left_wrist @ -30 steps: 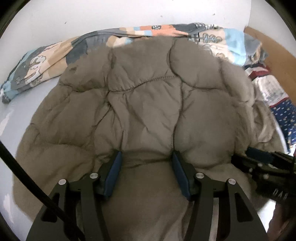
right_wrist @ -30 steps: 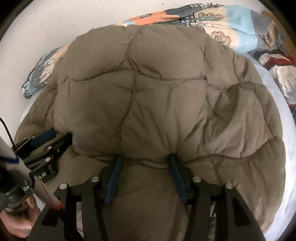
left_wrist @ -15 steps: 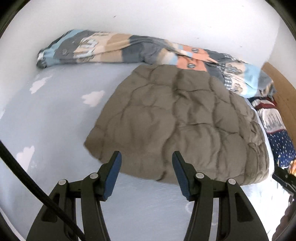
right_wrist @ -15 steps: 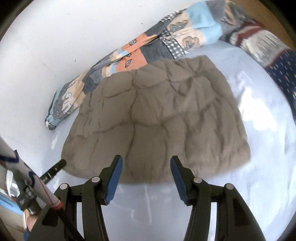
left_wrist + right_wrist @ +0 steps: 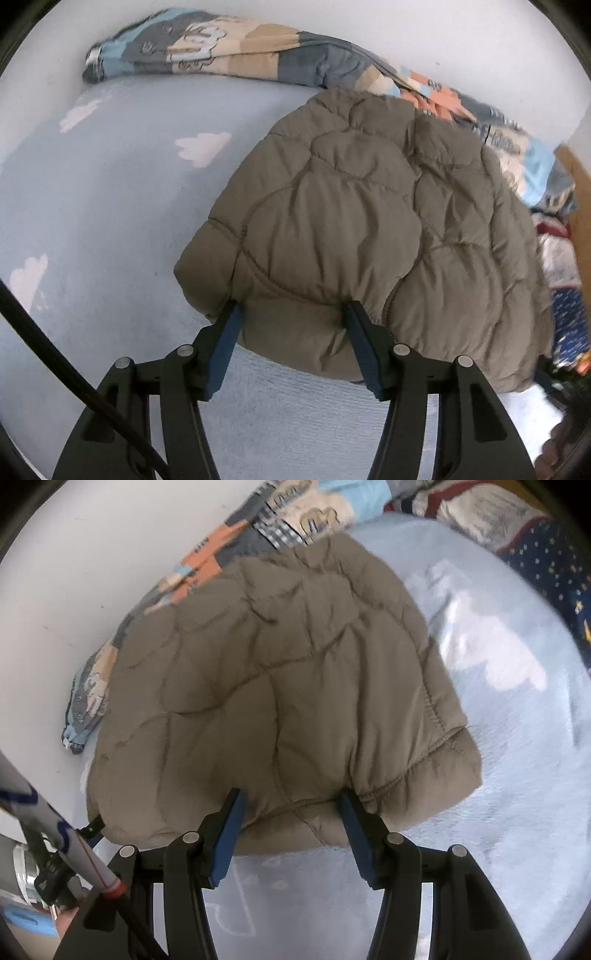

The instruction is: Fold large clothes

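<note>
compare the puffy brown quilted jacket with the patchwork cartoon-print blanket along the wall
The brown quilted jacket is one plain colour; the patchwork blanket mixes blue, grey, beige and orange panels. The jacket lies as a compact folded block; the blanket is bunched into a long roll against the wall. Both rest on the light blue cloud-print sheet.

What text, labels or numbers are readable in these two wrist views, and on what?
None can be read.
Patchwork quilt: cartoon prints and small dark marks on the orange patches, too blurred to read.
Light blue sheet: white cloud shapes only, no words.
Brown quilted jacket: no label or tag showing.
White pole with blue and red markings: a pattern, no legible letters.
</note>
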### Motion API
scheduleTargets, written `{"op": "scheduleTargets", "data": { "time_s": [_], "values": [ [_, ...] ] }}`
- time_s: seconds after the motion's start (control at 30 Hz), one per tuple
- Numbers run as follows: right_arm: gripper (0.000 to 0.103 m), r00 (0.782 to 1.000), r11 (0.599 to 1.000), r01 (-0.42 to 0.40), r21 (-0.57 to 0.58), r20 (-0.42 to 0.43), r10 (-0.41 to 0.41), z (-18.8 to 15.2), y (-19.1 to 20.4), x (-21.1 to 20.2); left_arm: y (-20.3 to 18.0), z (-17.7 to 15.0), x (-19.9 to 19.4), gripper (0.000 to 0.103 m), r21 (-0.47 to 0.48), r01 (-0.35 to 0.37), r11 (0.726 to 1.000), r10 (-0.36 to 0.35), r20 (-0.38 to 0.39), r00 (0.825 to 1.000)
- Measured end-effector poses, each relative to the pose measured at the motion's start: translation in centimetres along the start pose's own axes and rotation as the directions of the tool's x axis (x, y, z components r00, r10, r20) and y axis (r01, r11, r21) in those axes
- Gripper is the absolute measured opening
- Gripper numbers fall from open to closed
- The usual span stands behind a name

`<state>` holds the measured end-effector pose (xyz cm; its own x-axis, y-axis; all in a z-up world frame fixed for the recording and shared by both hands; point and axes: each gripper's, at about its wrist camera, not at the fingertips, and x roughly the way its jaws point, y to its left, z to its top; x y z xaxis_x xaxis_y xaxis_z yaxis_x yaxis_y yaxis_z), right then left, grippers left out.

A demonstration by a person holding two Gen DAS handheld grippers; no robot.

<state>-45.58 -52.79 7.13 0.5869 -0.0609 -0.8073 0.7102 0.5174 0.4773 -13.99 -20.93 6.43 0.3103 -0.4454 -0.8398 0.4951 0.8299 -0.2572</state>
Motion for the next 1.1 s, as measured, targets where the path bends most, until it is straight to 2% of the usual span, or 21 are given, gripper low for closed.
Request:
{"op": "scheduleTargets", "data": {
  "time_s": [0.03,0.1,0.13,0.23,0.4,0.53,0.73,0.87,0.93,1.1],
  "values": [
    [0.06,1.0,1.0,-0.004,0.011,0.006,0.004,0.1,0.0,-0.4,0.6,0.1,-0.4,0.058,-0.024,0.021,0.999,-0.021,-0.001,1.0],
    [0.06,0.999,0.999,-0.032,0.042,0.033,0.031,0.3,-0.3,-1.7,1.8,0.6,-1.2,0.069,-0.081,0.038,0.996,-0.039,-0.002,0.999],
    [0.06,0.998,0.997,-0.051,0.056,0.047,0.049,0.3,-0.5,-2.3,2.5,0.8,-1.6,0.071,-0.112,0.038,0.993,-0.038,0.004,0.999],
    [0.069,0.993,0.992,-0.076,0.106,0.093,0.066,0.3,-1.8,-4.3,5.2,1.1,-2.0,0.071,-0.224,0.068,0.972,-0.068,0.01,0.998],
    [0.07,0.99,0.955,-0.102,0.279,0.122,0.07,-0.7,-6.2,-6.0,7.9,0.5,-0.8,0.071,-0.377,0.11,0.919,-0.137,-0.045,0.99],
    [0.074,0.99,0.912,-0.11,0.395,0.128,0.064,-1.2,-9.7,-6.6,7.9,0.1,-0.4,0.071,-0.413,0.155,0.898,-0.183,-0.028,0.983],
    [0.076,0.985,0.831,-0.172,0.529,0.119,0.129,-2.1,-13.7,-5.5,6.9,0.2,0.2,0.071,-0.433,0.204,0.878,-0.221,0.012,0.975],
    [0.076,0.974,0.805,-0.225,0.549,0.136,0.18,-1.9,-14.0,-4.4,6.8,0.3,1.0,0.071,-0.453,0.222,0.863,-0.238,0.022,0.971],
    [0.076,0.968,0.795,-0.251,0.553,0.151,0.201,-1.9,-13.6,-4.0,7.0,0.3,1.2,0.071,-0.455,0.212,0.865,-0.228,0.02,0.973],
    [0.076,0.971,0.802,-0.238,0.548,0.132,0.198,-1.5,-12.2,-2.6,7.2,0.6,1.0,0.071,-0.443,0.198,0.874,-0.21,0.021,0.977]
  ]
}}
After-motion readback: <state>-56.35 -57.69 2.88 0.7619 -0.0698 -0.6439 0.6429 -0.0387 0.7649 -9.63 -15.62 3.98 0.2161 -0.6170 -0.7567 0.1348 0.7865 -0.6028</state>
